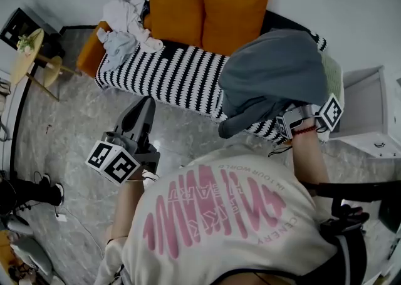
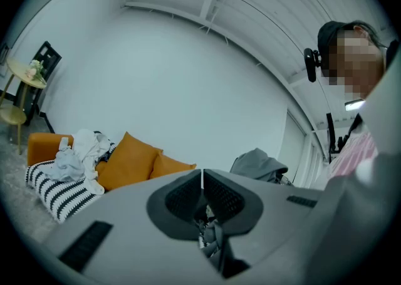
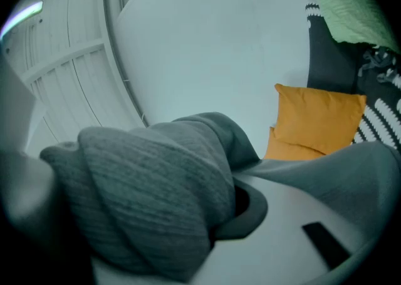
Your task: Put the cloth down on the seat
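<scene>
Cushions (image 1: 178, 5): two, orange; grey cloth (image 1: 272, 77): one, in right gripper (image 3: 241, 205).

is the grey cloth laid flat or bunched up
Bunched up: the grey cloth is clamped in the right claw, a wad over the striped sofa's right end.

Head view: above the person's shoulders, facing steeply down onto the black-and-white striped sofa (image 1: 169, 74) in the upper frame. Left gripper view: low, farther off, facing that sofa. Right gripper view: close, grey knitted cloth (image 3: 150, 196) filling lower left. All share the orange square fabric cushions (image 1: 207, 8).
</scene>
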Available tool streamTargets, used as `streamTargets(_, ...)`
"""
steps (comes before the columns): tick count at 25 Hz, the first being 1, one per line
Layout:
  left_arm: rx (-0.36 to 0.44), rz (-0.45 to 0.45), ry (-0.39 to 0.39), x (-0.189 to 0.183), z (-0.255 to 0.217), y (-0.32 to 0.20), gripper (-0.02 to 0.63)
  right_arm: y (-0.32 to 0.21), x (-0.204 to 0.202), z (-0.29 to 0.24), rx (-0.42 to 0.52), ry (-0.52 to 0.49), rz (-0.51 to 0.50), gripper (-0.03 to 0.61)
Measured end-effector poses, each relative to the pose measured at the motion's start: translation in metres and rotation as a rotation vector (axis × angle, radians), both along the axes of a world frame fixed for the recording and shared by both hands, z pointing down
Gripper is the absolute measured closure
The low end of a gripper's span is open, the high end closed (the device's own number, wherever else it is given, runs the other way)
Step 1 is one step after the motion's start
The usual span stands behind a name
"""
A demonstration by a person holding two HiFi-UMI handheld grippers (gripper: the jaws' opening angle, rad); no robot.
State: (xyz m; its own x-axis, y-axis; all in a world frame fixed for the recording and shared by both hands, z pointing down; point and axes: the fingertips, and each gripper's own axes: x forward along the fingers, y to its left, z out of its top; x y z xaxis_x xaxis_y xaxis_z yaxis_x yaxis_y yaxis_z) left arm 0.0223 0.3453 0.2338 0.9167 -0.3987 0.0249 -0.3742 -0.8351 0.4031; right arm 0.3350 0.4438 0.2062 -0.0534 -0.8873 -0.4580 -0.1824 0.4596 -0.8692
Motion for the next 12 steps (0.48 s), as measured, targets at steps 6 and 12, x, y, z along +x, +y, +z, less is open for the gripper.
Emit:
streamTargets(6,0.013,-0.012,0.022,-0.008,-0.005,0.003,0.603,-0.008,-0.001,0.007,-0.069,0.012,-0.014,0.472)
streamTargets(12,0.009,-0.057,-0.004,-0.026,-0.004,-0.005,0.603,-0.027,-0.015,0.002,-0.064,0.016,-0.059,0.472)
